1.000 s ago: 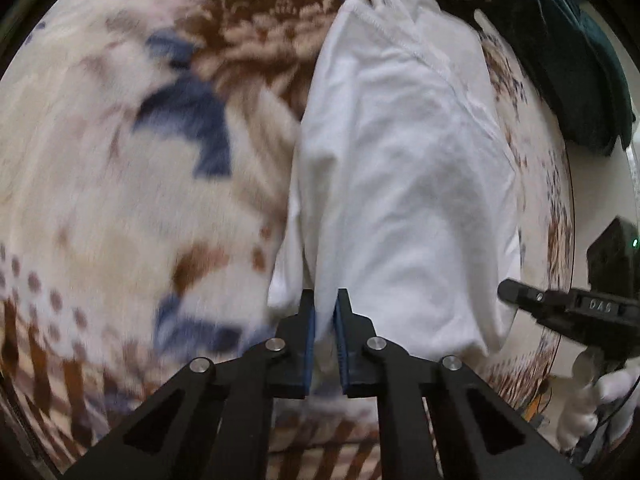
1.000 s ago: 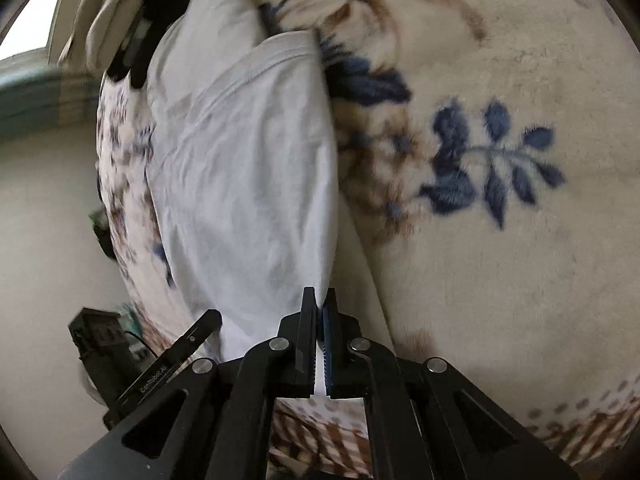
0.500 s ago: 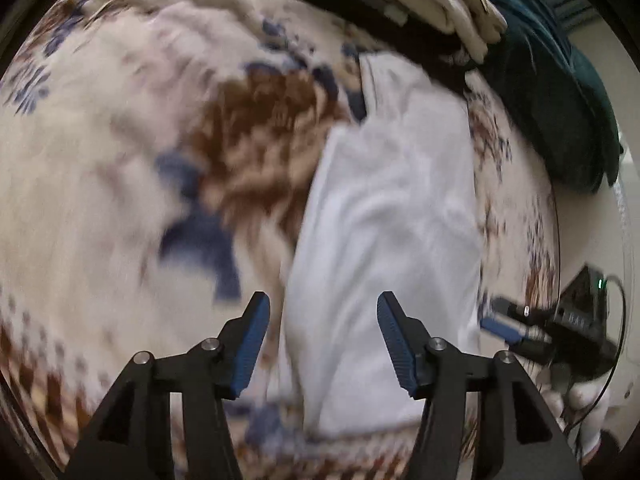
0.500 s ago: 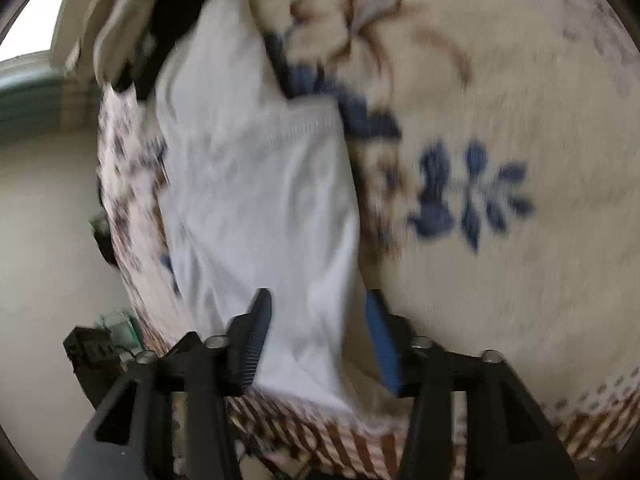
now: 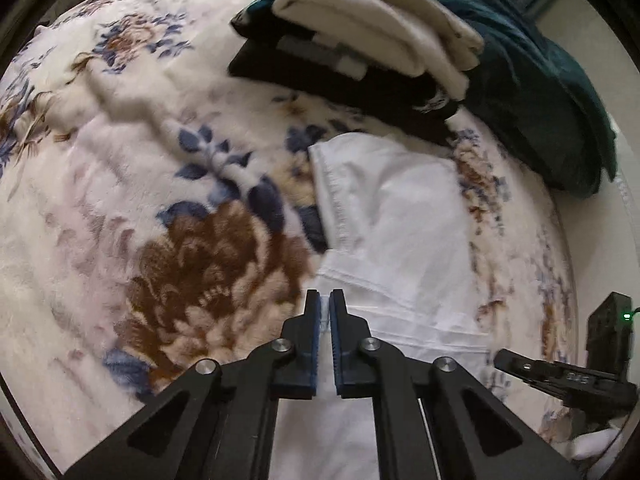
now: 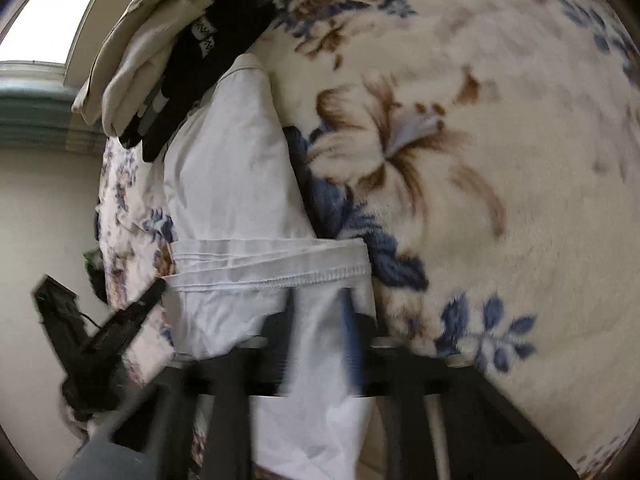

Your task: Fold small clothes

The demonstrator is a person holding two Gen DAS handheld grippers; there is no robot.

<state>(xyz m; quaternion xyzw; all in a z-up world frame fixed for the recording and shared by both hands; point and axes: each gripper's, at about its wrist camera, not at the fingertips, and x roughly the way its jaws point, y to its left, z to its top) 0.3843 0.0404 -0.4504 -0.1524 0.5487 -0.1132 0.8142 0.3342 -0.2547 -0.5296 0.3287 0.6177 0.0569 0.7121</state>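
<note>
Since half a second ago both claws have been brought together again after gaping wide. White cloth is pinched between the pads of the left claw (image 5: 325,312); the right claw (image 6: 316,344) (badly blurred) is closing with cloth between its fingers. Beyond, the white garment (image 5: 404,216) lies on the floral bed blanket (image 5: 132,148), with folded clothes (image 5: 372,28) stacked farther back.

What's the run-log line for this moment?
left hand-held gripper: shut on white garment | right hand-held gripper: closing, garment between jaws | surface: floral blanket
</note>
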